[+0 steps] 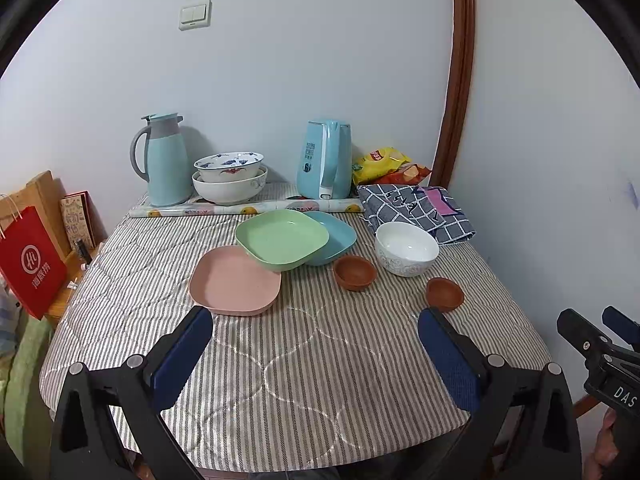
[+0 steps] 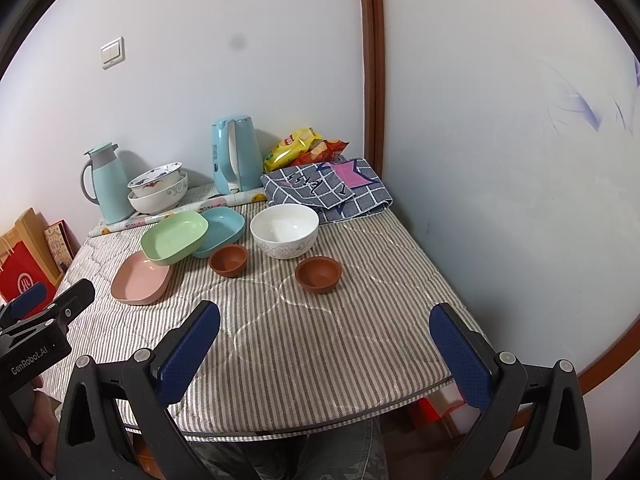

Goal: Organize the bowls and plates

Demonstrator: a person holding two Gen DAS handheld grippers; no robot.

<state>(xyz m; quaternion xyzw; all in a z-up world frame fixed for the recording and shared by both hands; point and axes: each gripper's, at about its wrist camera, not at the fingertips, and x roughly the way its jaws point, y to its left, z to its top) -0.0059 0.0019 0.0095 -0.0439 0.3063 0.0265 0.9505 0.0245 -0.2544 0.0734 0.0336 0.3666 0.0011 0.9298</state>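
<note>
- Hovering over the near edge of the desk (image 1: 320, 380): left tongs (image 1: 316, 356) and right tongs (image 2: 325, 354), both spread wide, carrying nothing.
- Lying mid-desk: pink plate (image 1: 235, 281), green plate (image 1: 282, 245) tilting across pink and blue plate (image 1: 340, 236); likely light, stiff plastic, so pinching a raised rim.
- Sitting toward the right edge: white bowl (image 2: 285, 231), probably fragile and slick.

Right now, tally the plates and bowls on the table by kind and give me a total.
Square plates: 3 (pink, green, blue)
Small brown bowls: 2 (one, another)
White bowl out front: 1
Bowls stacked at the back: 2 (top, bottom)
Total: 8
</note>
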